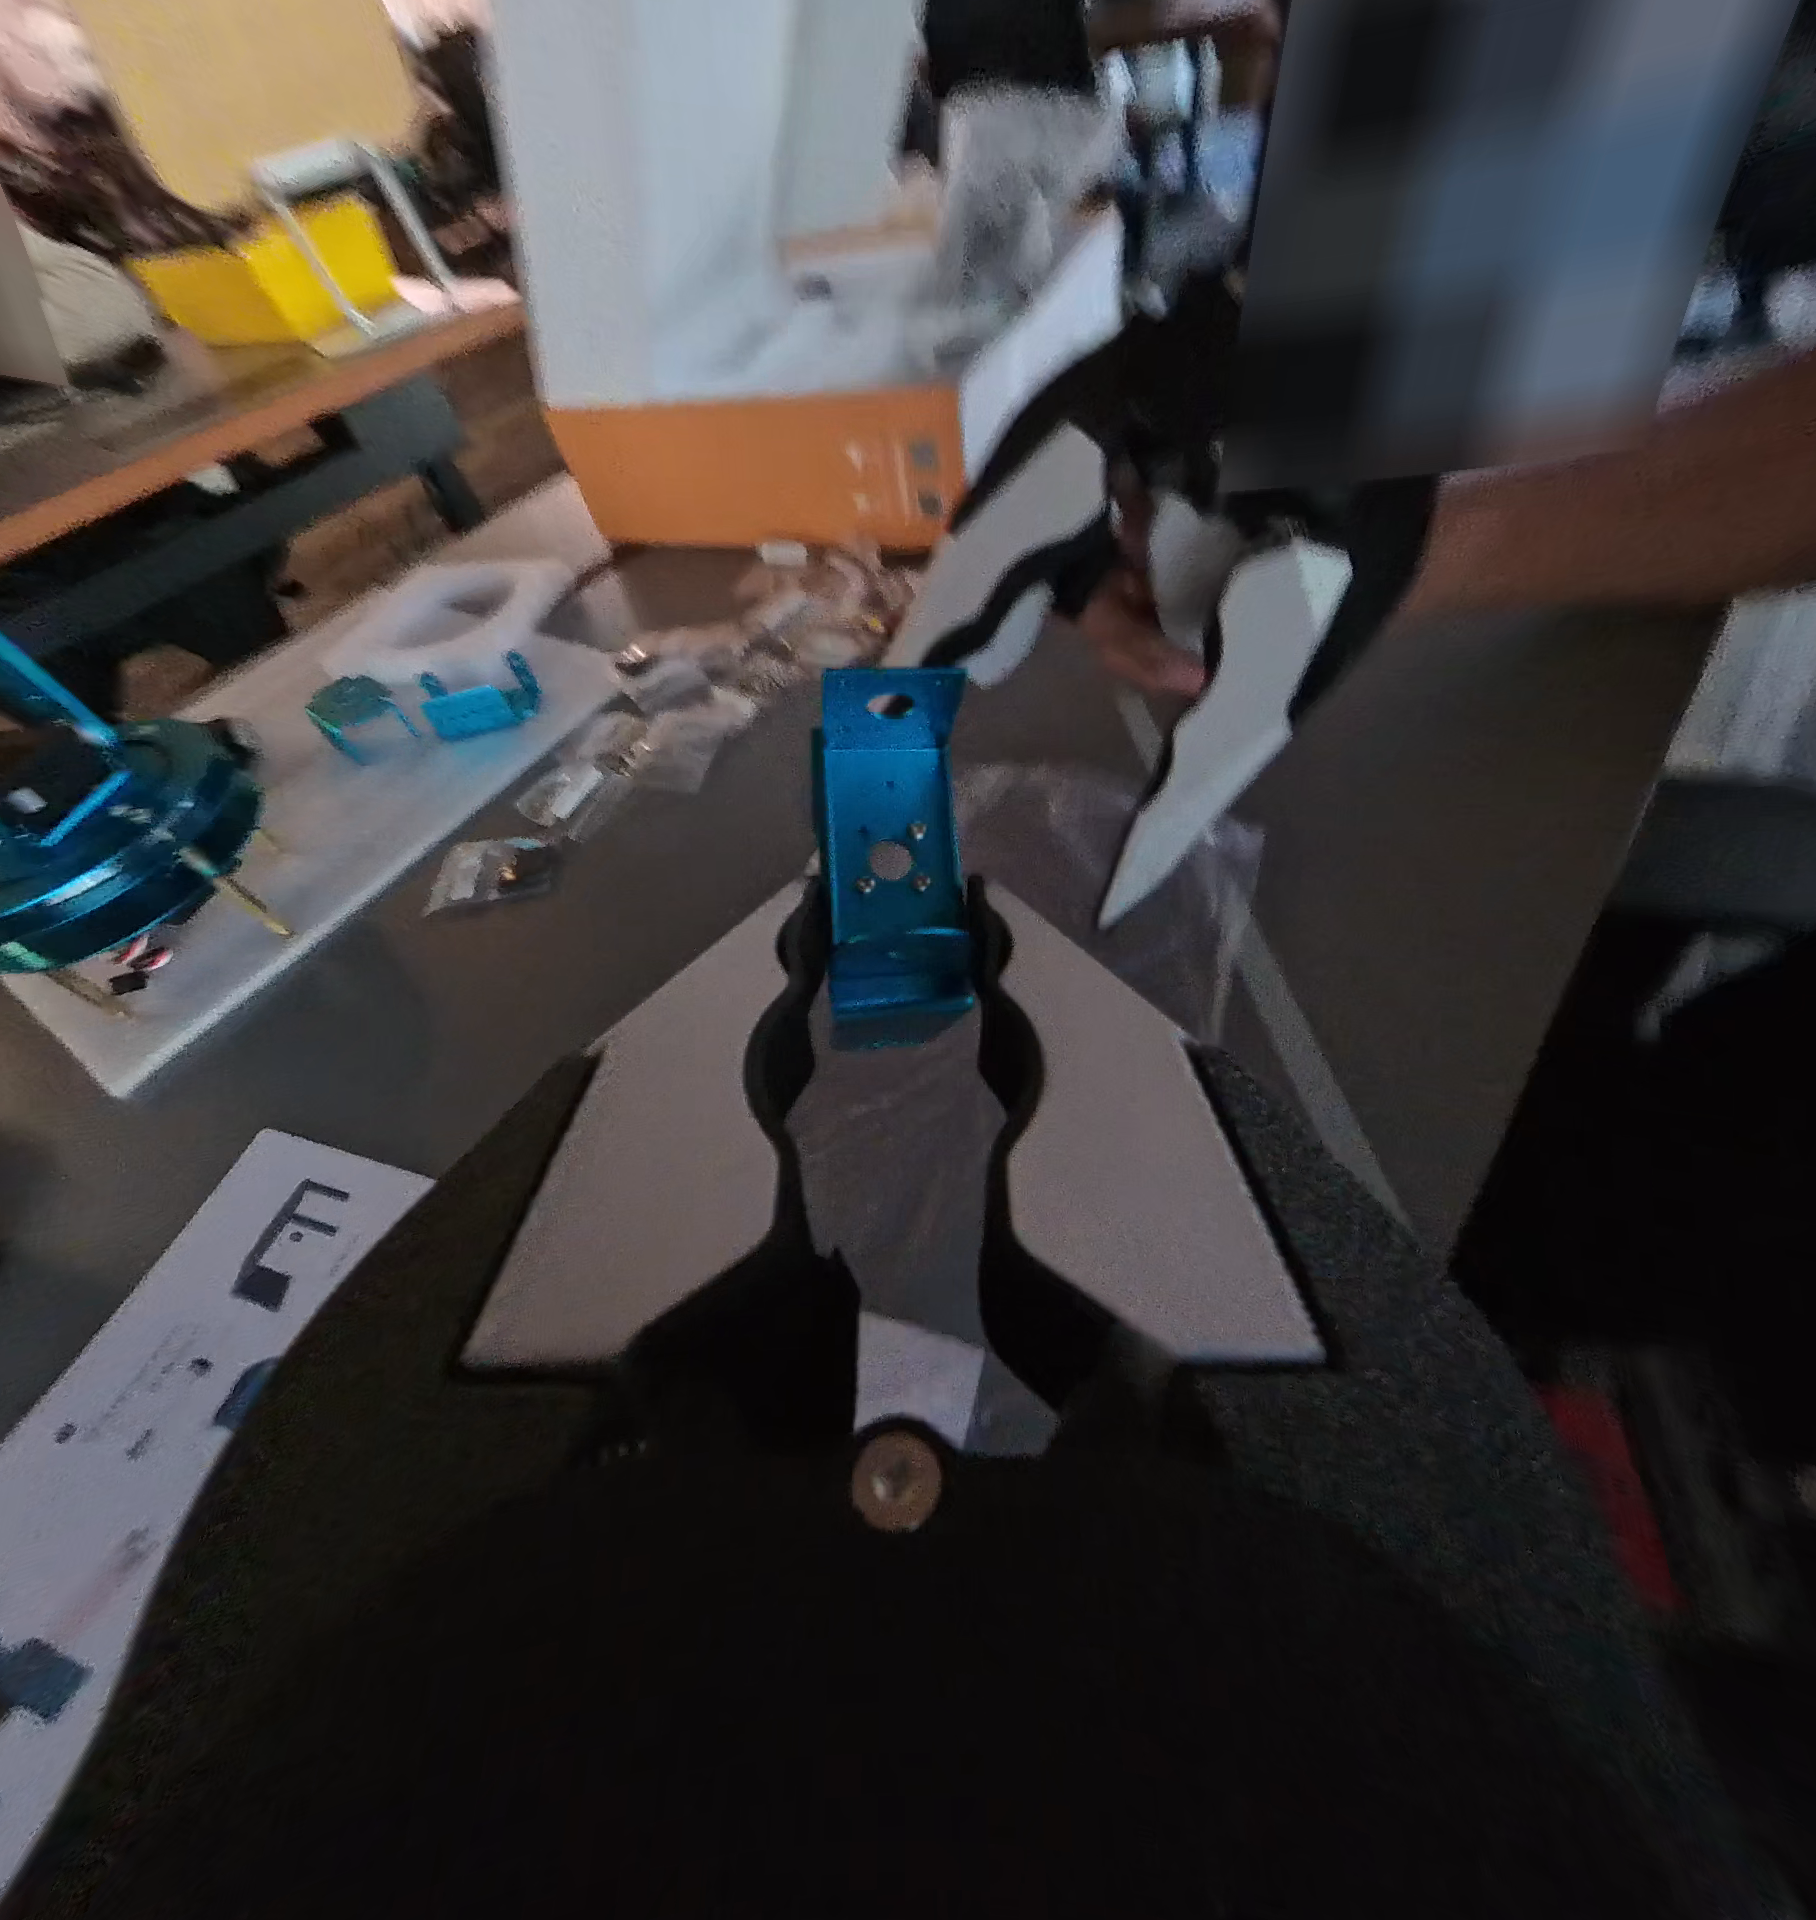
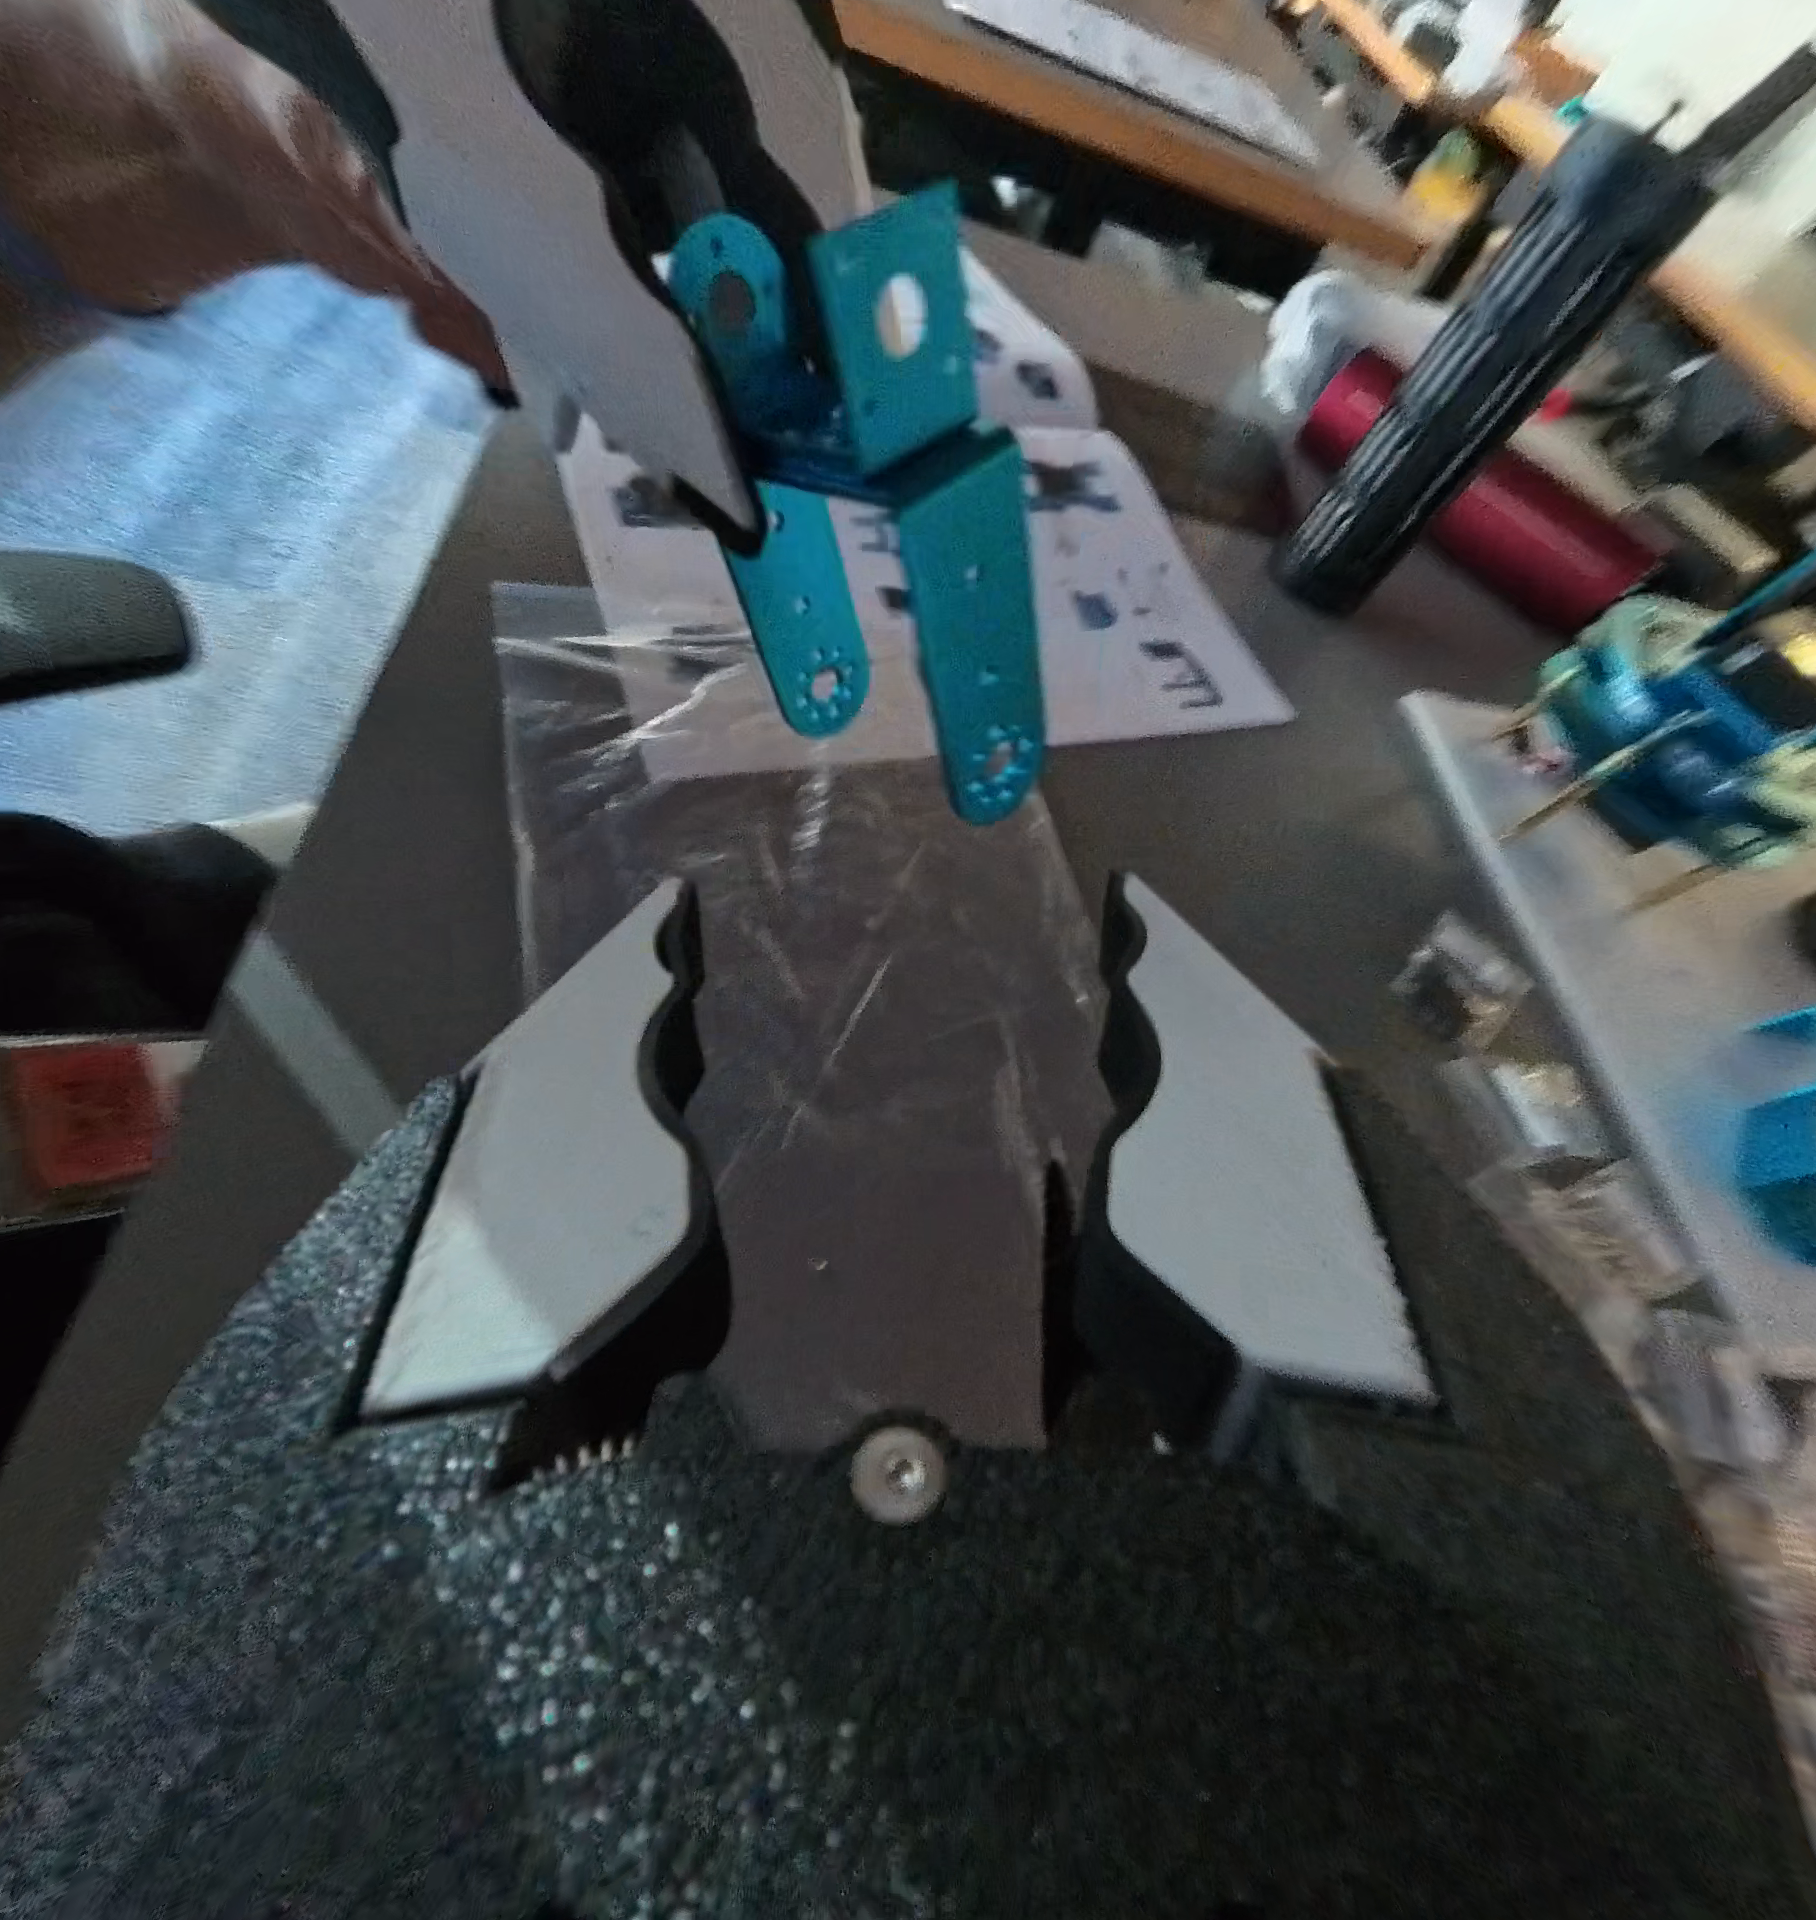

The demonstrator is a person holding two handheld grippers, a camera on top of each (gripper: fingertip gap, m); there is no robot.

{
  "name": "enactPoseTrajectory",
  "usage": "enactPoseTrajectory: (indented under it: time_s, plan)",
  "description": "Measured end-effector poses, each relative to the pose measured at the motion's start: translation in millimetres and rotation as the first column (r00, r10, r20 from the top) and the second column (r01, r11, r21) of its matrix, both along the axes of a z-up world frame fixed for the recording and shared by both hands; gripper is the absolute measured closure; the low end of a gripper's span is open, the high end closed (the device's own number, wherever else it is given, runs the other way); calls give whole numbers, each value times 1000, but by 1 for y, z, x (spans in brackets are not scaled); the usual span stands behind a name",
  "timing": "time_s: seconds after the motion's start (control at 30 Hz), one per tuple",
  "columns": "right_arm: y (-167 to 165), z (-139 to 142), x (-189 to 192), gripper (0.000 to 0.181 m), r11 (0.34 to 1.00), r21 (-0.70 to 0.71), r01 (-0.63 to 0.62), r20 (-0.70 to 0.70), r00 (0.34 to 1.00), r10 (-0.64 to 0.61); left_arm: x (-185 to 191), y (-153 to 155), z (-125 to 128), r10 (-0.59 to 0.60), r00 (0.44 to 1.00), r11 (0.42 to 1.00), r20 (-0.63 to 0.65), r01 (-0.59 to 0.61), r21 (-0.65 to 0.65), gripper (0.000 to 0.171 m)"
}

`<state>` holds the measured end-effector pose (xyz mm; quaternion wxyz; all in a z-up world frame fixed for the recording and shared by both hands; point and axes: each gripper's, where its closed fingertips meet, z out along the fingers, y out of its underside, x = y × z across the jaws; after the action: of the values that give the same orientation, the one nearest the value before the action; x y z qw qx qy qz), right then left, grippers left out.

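Gripping a blue metal bracket [image 1: 891, 883] by its lower end, the left tongs [image 1: 891, 961] are pinching it upright above the grey worktop [image 1: 592, 997]. Facing the bracket, the right tongs [image 2: 899, 935] are standing spread and empty. Keeping that pinch square looks wise, lest the bracket twist. Left of the bracket, beyond it, more blue parts [image 1: 436, 712] are lying on a white sheet.

The left gripper [image 1: 896, 914] has a black, grainy-textured body, two white wedge-shaped finger plates [image 1: 665, 1174] edged with wavy black pads, and one round silver screw [image 1: 895, 1487] at its centre. The right gripper [image 2: 902, 935] is built alike: speckled black body, white plates [image 2: 561, 1164], scalloped black inner edges, a toothed rack, and a central silver screw [image 2: 901, 1478].
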<state>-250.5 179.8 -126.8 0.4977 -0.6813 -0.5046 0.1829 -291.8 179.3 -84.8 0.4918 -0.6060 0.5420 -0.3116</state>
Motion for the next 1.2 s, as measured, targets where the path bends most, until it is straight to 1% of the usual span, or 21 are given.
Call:
enactPoseTrajectory:
  time_s: [0.03, 0.1, 0.17, 0.23, 0.3, 0.37, 0.47, 0.57, 0.67, 0.77, 0.83, 0.87, 0.9, 0.93, 0.97, 1.0, 1.03, 1.1, 1.13, 1.17, 1.2]
  plan:
    - [-6, -2, 3, 107, 998, -61, -27, -35, 999, 25, 0, -4, -5, -44, 996, 999, -79, 45, 5, 146]
    - [-10, -3, 12, 121, 988, -147, -48, -97, 995, 34, -1, -9, -19, -132, 965, 991, -227, 131, -20, 146]
    - [-11, -6, 21, 122, 975, -216, -59, -127, 991, 32, 0, -13, -33, -233, 918, 972, -320, 206, -117, 146]
    - [-13, -6, 24, 121, 959, -270, -84, -168, 985, 39, -1, -11, -46, -300, 872, 951, -388, 238, -199, 146]
    - [-16, -5, 24, 124, 944, -305, -125, -213, 975, 60, -1, -9, -57, -355, 836, 928, -419, 261, -265, 146]
    - [-18, -7, 22, 124, 931, -330, -156, -233, 969, 80, 1, -7, -63, -397, 821, 908, -410, 285, -308, 146]
    - [-16, -19, 22, 131, 936, -318, -151, -185, 978, 95, -2, -2, -76, -402, 810, 906, -426, 284, -314, 145]
    - [-11, -24, 28, 144, 947, -295, -124, -151, 985, 82, -2, -1, -78, -401, 834, 901, -379, 285, -326, 145]
    - [-2, -27, 37, 146, 948, -302, -96, -130, 990, 59, -2, 1, -78, -380, 867, 907, -322, 282, -312, 145]
    - [14, -28, 55, 150, 965, -260, -40, -87, 996, 18, -3, 5, -84, -346, 892, 923, -290, 269, -276, 144]
    - [21, -35, 72, 158, 943, -331, 24, -26, 999, -35, -1, 7, -89, -332, 906, 928, -264, 263, -263, 144]
    - [16, -41, 76, 156, 914, -406, 11, 3, 1000, -10, 1, 8, -88, -320, 916, 933, -241, 260, -249, 145]
    - [5, -46, 76, 154, 875, -482, -33, 26, 998, 51, 3, 10, -88, -305, 926, 937, -222, 250, -243, 145]
    - [-5, -50, 75, 152, 847, -528, -62, 54, 993, 106, 4, 10, -87, -293, 933, 939, -210, 240, -245, 145]
    - [-8, -55, 77, 152, 848, -528, -50, 116, 985, 130, 5, 11, -85, -278, 940, 943, -199, 228, -242, 145]
    - [-8, -60, 82, 154, 867, -499, -22, 200, 970, 140, 5, 10, -82, -262, 947, 947, -185, 216, -236, 145]
    - [-8, -64, 89, 159, 885, -465, 8, 280, 950, 139, 4, 8, -77, -246, 955, 953, -166, 206, -223, 145]
    - [-4, -66, 108, 161, 905, -420, 69, 389, 915, 111, 2, 2, -68, -204, 968, 970, -146, 179, -164, 145]
    - [2, -66, 120, 161, 912, -395, 113, 423, 903, 71, -1, 1, -64, -168, 974, 982, -152, 151, -115, 145]
    - [6, -63, 131, 161, 911, -386, 148, 424, 905, 32, -2, -1, -62, -139, 978, 989, -158, 128, -74, 145]
    - [7, -59, 137, 161, 903, -399, 163, 386, 923, 4, -4, -6, -61, -126, 978, 991, -165, 119, -55, 145]
